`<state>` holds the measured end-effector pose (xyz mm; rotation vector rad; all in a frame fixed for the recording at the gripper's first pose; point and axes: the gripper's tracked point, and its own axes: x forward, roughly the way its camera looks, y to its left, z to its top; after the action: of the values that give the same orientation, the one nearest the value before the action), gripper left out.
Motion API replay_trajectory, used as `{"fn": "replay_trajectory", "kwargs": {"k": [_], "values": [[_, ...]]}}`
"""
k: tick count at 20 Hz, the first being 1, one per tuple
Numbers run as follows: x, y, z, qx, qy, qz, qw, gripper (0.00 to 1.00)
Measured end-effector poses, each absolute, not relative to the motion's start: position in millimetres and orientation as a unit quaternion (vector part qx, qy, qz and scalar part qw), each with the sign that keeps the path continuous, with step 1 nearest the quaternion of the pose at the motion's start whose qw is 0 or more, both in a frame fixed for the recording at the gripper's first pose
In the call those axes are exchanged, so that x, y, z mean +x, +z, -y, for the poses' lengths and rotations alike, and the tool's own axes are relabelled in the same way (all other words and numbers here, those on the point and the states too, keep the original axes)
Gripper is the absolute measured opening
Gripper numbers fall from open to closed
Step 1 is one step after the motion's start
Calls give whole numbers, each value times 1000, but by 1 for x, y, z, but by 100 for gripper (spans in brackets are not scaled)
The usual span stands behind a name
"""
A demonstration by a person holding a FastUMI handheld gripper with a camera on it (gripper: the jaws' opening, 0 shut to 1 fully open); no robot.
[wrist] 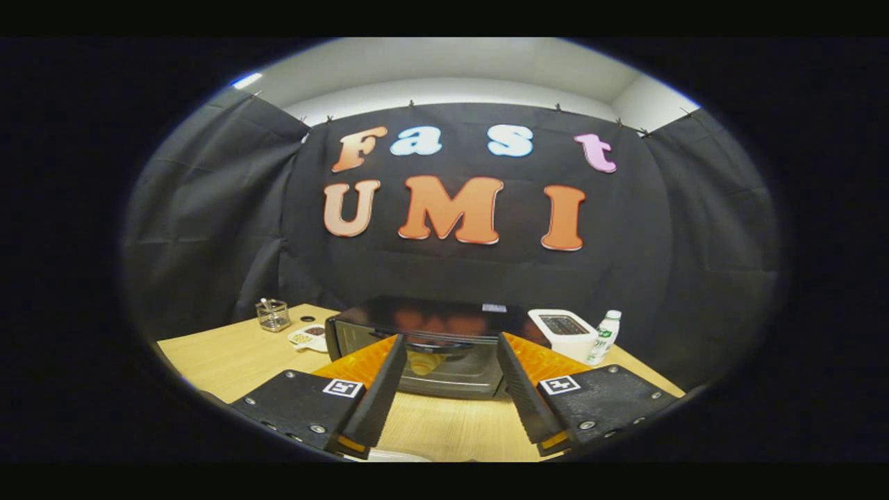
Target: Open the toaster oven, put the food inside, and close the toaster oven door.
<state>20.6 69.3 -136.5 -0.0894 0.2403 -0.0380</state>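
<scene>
Gripper [448,389] level, fingers apart, holding nothing | toaster oven [424,347] just ahead, door closed

The gripper view rides low over the wooden table [229,357], looking forward and level along the gripper [450,357], whose fingers stand apart. It faces the toaster oven [430,326] squarely from near, with the door handle just beyond the fingertips, and the booth's cloth wall rises behind.

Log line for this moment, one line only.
gripper: open, empty | toaster oven: door shut, just ahead of fingers | stage: approaching door
</scene>
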Motion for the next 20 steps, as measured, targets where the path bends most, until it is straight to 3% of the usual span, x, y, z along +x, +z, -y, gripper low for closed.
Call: {"fn": "replay_trajectory", "kwargs": {"k": [8, 20], "values": [[-21, -80, -76, -49, -7, -71, 996, 94], [-86, -43, -85, 2, -6, -48, 999, 94]]}}
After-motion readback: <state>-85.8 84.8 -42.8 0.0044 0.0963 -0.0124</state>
